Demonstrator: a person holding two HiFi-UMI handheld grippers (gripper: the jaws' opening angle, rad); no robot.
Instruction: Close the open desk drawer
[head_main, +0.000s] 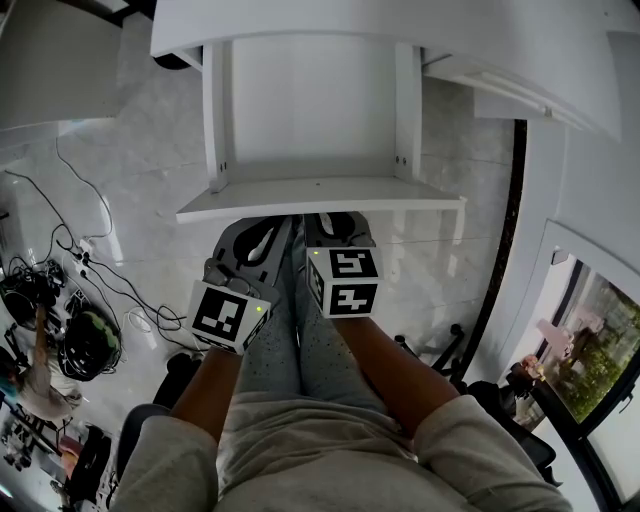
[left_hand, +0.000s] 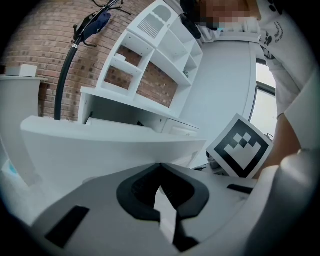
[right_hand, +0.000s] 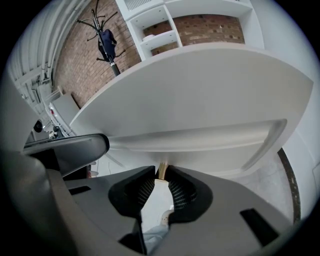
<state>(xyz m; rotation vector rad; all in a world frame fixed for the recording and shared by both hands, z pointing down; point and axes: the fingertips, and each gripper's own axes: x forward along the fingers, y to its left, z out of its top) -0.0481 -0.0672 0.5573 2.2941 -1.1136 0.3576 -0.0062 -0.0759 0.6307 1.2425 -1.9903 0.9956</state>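
The white desk drawer (head_main: 310, 110) stands pulled out toward me, its front panel (head_main: 320, 198) nearest. Both grippers sit side by side just under that panel's middle. My right gripper (head_main: 335, 220) points up at the panel (right_hand: 200, 100). Its ribbed pads are closed on a small brass-coloured handle (right_hand: 162, 169) that sticks out between the fingertips. My left gripper (head_main: 265, 232) is next to it on the left, its dark tips (left_hand: 160, 167) meeting with nothing between them. It is close to the drawer front (left_hand: 110, 145). Whether it touches the panel I cannot tell.
The person's legs (head_main: 300, 350) are under the grippers. Cables (head_main: 90, 270) and dark gear (head_main: 90, 340) lie on the marble floor at the left. The desk top (head_main: 400, 30) overhangs the drawer. White shelving (left_hand: 160, 55) rises behind the desk against a brick wall.
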